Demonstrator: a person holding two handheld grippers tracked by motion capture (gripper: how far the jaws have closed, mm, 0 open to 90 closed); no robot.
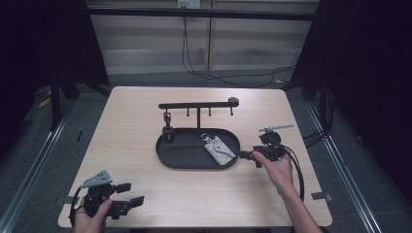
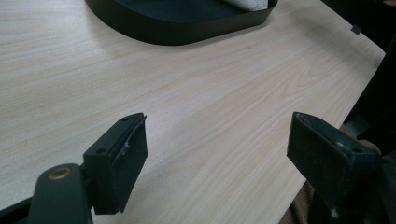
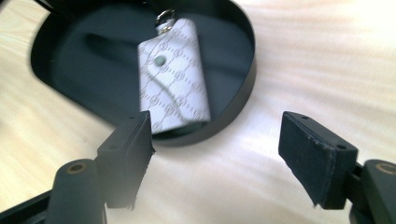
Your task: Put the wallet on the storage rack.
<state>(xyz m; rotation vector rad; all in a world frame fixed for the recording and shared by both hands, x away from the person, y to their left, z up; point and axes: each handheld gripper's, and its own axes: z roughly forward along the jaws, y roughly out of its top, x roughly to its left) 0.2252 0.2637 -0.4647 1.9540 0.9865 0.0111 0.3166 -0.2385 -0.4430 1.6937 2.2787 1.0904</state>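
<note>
My right hand-held gripper sits just off the 3 o'clock end of the black oval tray, its 2 jaws parted wide with nothing between them, only bare desk. In the right gripper view the jaws point at the tray's rounded end, and the pale patterned key pouch lies inside the tray near that end, its metal ring at the far tip and its near edge close against the tray wall. My left hand-held gripper rests at the desk's 7 o'clock corner, well apart from the tray, jaws spread wide and holding nothing. A black rack with hooks rises from the tray's 12 o'clock side; a small dark item hangs from its hook toward 9 o'clock.
</note>
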